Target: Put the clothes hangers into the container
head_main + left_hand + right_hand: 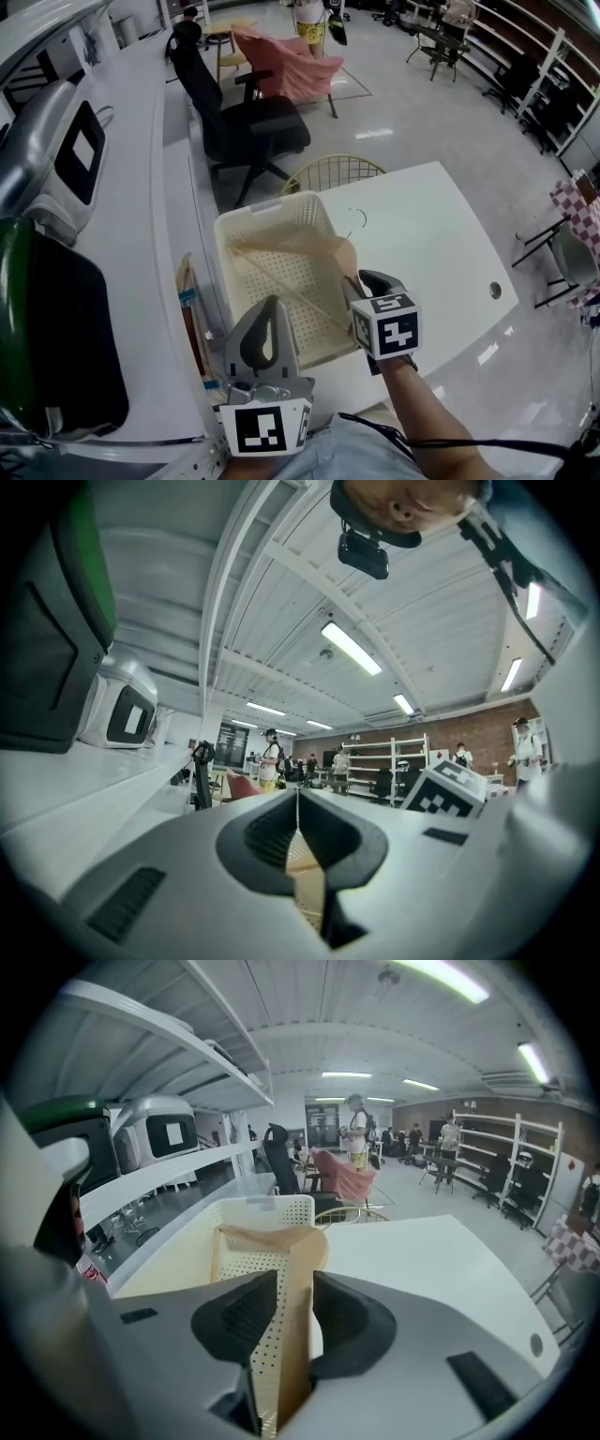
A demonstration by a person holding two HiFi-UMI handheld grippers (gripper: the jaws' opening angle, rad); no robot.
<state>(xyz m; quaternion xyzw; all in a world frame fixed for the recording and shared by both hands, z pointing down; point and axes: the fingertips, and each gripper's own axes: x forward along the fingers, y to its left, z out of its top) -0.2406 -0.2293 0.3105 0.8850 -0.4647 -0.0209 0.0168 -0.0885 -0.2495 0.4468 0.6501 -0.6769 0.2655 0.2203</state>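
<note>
A white perforated basket (225, 225) stands on the white table (441, 244), at its left side. A wooden clothes hanger (291, 248) lies tilted across the basket; its metal hook (359, 217) pokes out over the right rim. My right gripper (354, 281) reaches down at the basket's right rim. In the right gripper view one arm of the hanger (291, 1269) runs between the jaws of the right gripper (295, 1288); it rests against the right jaw, and a gap shows beside the left jaw. My left gripper (272, 305) is held level before the basket's near rim, its tips together and nothing between them.
A black office chair (248, 122) and a round wire seat (333, 171) stand behind the table. A long white counter with a white machine (56, 150) and a dark green-topped box (47, 328) runs along the left. The table has a cable hole (495, 291).
</note>
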